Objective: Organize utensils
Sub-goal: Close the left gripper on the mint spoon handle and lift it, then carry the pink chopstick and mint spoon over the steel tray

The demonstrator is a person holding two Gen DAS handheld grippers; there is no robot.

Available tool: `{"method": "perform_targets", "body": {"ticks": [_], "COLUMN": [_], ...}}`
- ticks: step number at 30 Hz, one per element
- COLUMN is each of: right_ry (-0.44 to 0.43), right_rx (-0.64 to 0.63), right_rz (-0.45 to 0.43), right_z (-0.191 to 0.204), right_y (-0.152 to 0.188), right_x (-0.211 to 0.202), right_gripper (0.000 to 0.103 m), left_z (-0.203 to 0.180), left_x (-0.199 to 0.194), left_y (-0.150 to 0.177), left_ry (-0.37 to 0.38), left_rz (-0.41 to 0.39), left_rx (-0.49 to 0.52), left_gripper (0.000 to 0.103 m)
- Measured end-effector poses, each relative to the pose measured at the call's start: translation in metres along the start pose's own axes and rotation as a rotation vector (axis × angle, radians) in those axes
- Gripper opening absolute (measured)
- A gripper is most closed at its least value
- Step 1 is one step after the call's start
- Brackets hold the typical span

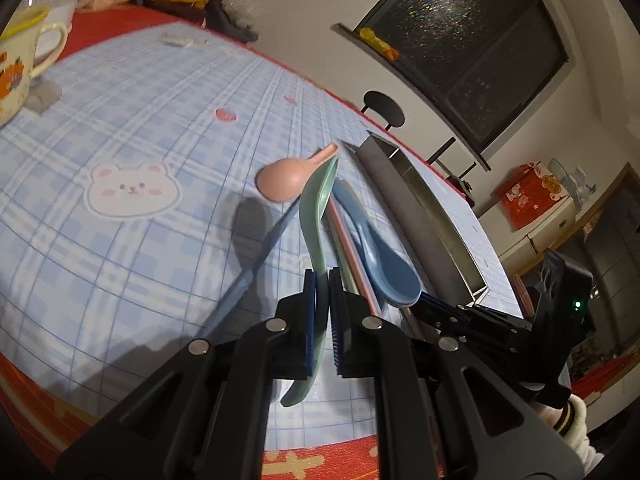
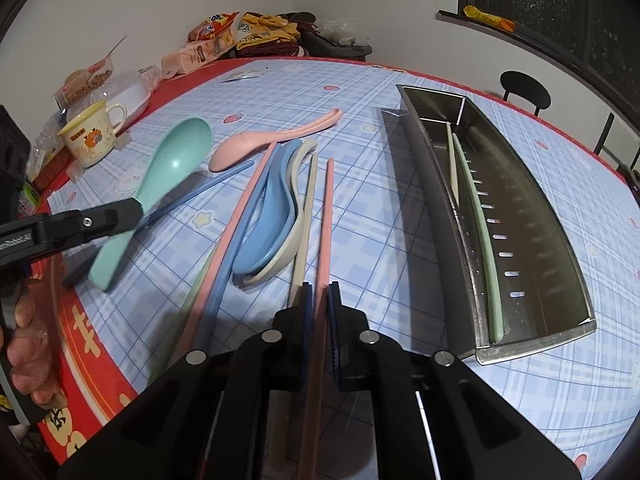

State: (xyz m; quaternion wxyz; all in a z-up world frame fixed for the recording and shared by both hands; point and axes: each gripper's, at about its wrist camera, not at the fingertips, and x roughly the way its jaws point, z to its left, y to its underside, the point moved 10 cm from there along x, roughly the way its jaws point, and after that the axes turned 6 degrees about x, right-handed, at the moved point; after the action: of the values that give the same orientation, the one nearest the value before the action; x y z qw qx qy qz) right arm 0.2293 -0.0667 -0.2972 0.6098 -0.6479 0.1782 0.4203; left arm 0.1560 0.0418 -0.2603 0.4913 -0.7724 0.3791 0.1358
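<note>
My left gripper (image 1: pixel 322 280) is shut on the handle of a green spoon (image 1: pixel 316 208), which hangs tilted just above the cloth. In the right wrist view that gripper (image 2: pixel 138 212) comes in from the left with the green spoon (image 2: pixel 176 160). My right gripper (image 2: pixel 319 292) is shut on a pink chopstick (image 2: pixel 328 216) whose far end rests on the table. A pink spoon (image 2: pixel 256 140), a blue spoon (image 2: pixel 272 216) nested in a beige spoon (image 2: pixel 292 248), and several loose chopsticks lie between the grippers. The steel tray (image 2: pixel 520 208) holds a green chopstick (image 2: pixel 484 224) and a beige chopstick (image 2: pixel 452 164).
A printed mug (image 2: pixel 92 136) and snack packets (image 2: pixel 212 40) stand at the far left of the blue checked tablecloth (image 2: pixel 360 92). A black chair (image 2: pixel 524 88) is behind the table. A hand (image 2: pixel 28 344) grips the left tool at the table's near edge.
</note>
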Motion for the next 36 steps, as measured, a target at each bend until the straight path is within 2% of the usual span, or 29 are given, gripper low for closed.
{"method": "perform_targets", "body": {"ticks": [4, 10, 20, 27, 33, 36], "right_ry": [0.012, 0.006, -0.02, -0.057, -0.164, -0.223], "right_rx": [-0.001, 0.023, 0.031, 0.048, 0.079, 0.117], "right_rz": [-0.016, -0.091, -0.13, -0.158, -0.156, -0.171], "right_z": [0.0, -0.005, -0.005, -0.005, -0.004, -0.011], "right_y": [-0.001, -0.007, -0.009, -0.011, -0.012, -0.022], "right_x": [-0.003, -0.018, -0.027, -0.034, -0.042, -0.054], "right_gripper": [0.006, 0.006, 0.006, 0.006, 0.006, 0.006], "left_z": [-0.007, -0.012, -0.009, -0.006, 0.007, 0.004], "left_x": [-0.002, -0.01, -0.014, -0.019, -0.03, -0.04], "left_y": [0.001, -0.003, -0.005, -0.005, -0.011, -0.021], "left_ry": [-0.001, -0.022, -0.023, -0.056, -0.074, -0.078], "left_rz": [-0.018, -0.071, -0.089, -0.111, -0.123, -0.143], "left_rx": [0.037, 0.079, 0.068, 0.059, -0.016, -0.026], "left_gripper": [0.011, 0.011, 0.011, 0.011, 0.011, 0.011]}}
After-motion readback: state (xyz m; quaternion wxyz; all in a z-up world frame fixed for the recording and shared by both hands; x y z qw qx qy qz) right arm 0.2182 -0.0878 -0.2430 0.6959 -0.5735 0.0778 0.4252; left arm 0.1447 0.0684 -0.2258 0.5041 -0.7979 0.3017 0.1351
